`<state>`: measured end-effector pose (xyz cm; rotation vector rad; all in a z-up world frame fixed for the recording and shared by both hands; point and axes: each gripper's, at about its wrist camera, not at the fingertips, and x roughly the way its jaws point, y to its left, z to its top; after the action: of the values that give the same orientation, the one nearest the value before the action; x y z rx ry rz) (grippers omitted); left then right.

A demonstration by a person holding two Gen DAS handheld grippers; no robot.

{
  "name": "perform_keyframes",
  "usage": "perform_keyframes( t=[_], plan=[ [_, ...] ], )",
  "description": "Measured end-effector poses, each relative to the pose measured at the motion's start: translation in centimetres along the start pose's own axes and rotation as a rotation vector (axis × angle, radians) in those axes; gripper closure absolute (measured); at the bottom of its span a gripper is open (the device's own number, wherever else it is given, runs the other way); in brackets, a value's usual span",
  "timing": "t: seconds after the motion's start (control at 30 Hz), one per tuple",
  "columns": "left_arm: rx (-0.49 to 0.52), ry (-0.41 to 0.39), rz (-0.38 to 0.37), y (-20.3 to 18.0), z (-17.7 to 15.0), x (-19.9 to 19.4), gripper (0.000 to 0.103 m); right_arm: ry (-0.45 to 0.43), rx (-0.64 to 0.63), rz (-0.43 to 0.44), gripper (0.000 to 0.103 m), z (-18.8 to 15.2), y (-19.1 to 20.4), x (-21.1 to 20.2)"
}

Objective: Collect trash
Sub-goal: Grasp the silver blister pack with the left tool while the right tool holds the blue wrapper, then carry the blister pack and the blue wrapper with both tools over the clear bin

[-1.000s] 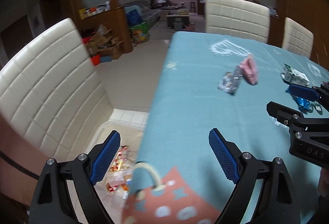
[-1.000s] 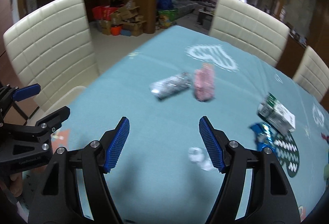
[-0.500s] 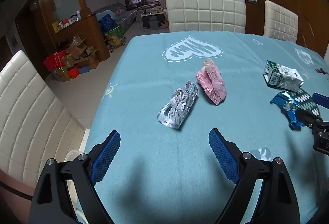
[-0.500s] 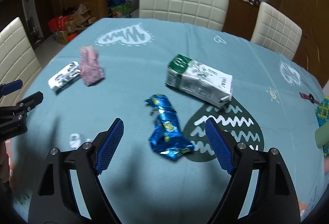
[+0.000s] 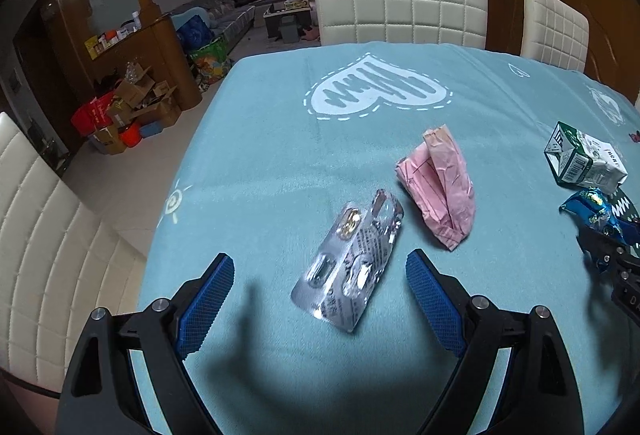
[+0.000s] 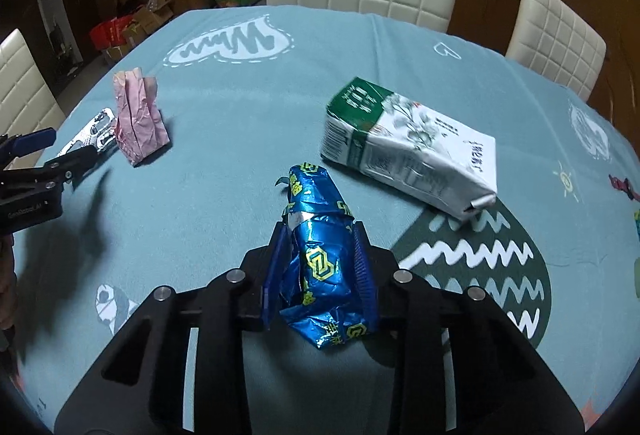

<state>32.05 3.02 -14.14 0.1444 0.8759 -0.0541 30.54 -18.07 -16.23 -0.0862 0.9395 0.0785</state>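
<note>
While the right gripper (image 6: 320,259) is closing its 2 blue-padded jaws, a crumpled shiny blue foil wrapper (image 6: 320,255) sits pinched between them, its lower end touching the teal tablecloth (image 6: 248,139). Just beyond that wrapper lies a white-and-green milk carton (image 6: 412,151) on its side. Well left of the wrapper, a crumpled pink paper bag (image 5: 440,187) lies beside a silver foil blister pack (image 5: 352,259). Over that pack hangs the left gripper (image 5: 320,287), jaws spread wide, gripping nothing, the pack lying between them but apart from both pads.
</note>
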Motion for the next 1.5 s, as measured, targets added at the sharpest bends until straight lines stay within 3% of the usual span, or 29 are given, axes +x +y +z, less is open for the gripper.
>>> perform_keyframes(
  t=[0.1,0.17,0.27,0.63,0.97,1.5],
  plan=[
    [0.017,-0.009,0.011,-0.3,0.1,0.1,0.026,-0.004,-0.008,0.01,0.07,0.3,0.5,-0.2],
    [0.02,0.025,0.002,-0.4,0.0,0.4,0.054,-0.013,-0.016,0.017,0.07,0.3,0.9,-0.5],
    [0.011,0.039,-0.01,-0.2,-0.3,0.2,0.065,-0.026,-0.034,0.027,0.07,0.2,1.9,-1.3],
    [-0.007,-0.003,-0.002,1.6,-2.2,-4.0,0.068,-0.059,-0.117,0.083,0.07,-0.4,7.2,-4.7],
    [-0.073,-0.037,0.048,6.2,-5.3,-8.3,0.068,-0.101,-0.222,0.132,0.07,-1.2,13.8,-7.8],
    [-0.168,-0.056,0.091,12.7,-10.0,-11.7,0.068,-0.132,-0.342,0.18,0.07,-2.1,22.2,-10.2]
  ],
)
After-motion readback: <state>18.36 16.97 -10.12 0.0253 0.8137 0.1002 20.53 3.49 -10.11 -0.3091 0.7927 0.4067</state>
